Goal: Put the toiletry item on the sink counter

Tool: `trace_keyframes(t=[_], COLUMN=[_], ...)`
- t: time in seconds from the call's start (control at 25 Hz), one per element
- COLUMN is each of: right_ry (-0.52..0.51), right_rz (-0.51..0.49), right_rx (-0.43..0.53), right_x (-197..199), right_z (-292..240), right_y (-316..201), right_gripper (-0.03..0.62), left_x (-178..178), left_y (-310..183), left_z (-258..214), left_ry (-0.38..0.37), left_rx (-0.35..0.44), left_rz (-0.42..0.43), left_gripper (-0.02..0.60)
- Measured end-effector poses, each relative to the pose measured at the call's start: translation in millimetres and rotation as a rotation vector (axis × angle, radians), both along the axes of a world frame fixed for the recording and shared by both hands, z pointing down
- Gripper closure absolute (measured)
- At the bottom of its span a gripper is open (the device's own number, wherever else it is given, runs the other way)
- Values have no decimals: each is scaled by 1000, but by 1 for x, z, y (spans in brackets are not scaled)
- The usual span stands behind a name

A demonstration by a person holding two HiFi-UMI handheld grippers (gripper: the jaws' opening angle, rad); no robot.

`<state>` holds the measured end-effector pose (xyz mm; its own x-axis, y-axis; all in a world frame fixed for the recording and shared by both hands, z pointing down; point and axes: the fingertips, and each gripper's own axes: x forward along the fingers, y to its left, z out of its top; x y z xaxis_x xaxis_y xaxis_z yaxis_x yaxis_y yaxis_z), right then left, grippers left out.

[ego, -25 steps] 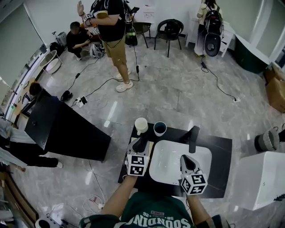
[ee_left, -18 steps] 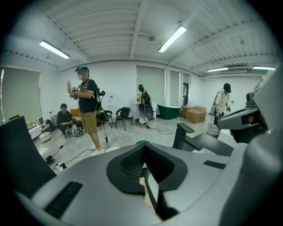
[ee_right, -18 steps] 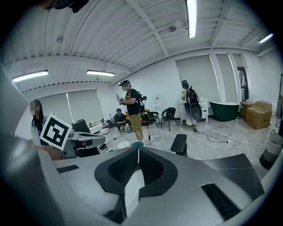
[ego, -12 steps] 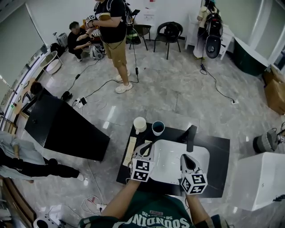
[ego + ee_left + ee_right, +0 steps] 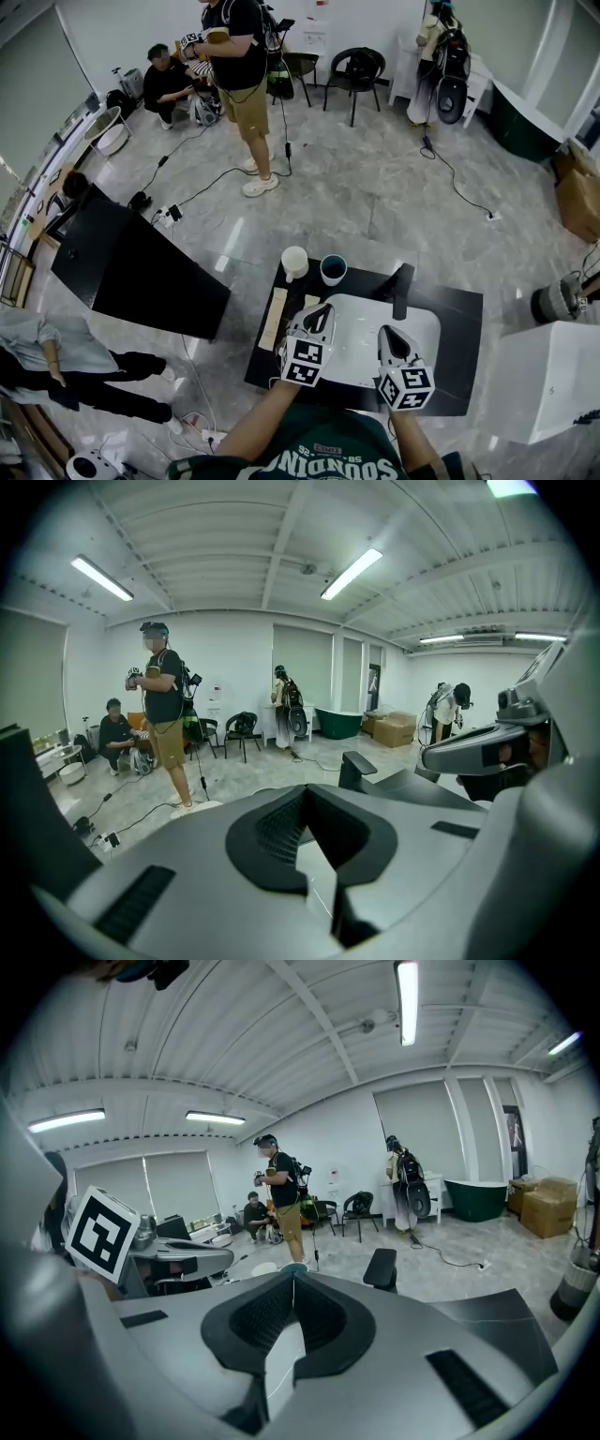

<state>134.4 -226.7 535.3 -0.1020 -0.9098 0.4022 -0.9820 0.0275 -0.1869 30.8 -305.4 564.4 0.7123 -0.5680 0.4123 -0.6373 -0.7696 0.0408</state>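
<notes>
Since the earlier frames, the left tool [image 5: 322, 312] has shifted from the left edge of the tabletop [image 5: 459, 319] toward frame right, and it now sits over the left rim of the basin [image 5: 361, 323]. Its jaws are closed and hold nothing. The toiletry item [image 5: 275, 319], which the tool covered earlier, now lies exposed on the tabletop.

1. Surroundings. A cream cup [image 5: 296, 262] and a dark blue-rimmed cup [image 5: 334, 270] stand side by side at the far left corner of the tabletop, above the item. A black faucet [image 5: 403, 289] stands at the far rim of the basin. The right tool [image 5: 387, 335] is over the near right part of the basin, with its jaws together and empty. Nothing lies on the item, and the left tool is just to its right, clear of it.

2. Orientation. The item lies flat left of the basin. Its long axis runs nearly top to bottom in the frame, parallel to the tabletop's left edge, with the upper end leaning slightly right toward the cream cup. The two ends cannot be told apart.

3. Materials and shapes. The item is a narrow, flat, pale cream strip. The tabletop is matte black and rectangular. The basin is glossy white with rounded corners. The floor [image 5: 375, 197] is polished grey marble-pattern tile crossed by cables.
</notes>
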Motion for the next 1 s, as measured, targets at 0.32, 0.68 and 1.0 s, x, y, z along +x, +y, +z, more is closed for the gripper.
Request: trace_keyframes(t=[0.32, 0.68, 1.0], right_ry=[13, 8, 7], right_rz=[1, -5, -15], right_rx=[13, -1, -6], right_x=[-1, -5, -8], right_z=[-6, -1, 0], right_y=[1, 5, 6], right_gripper=[553, 553, 554], left_x=[4, 3, 3], left_y=[6, 14, 16], left_z=[5, 16, 18], left_ry=[2, -6, -16], left_rx=[-28, -52, -56], left_rz=[27, 49, 57], left_gripper=[571, 571, 571])
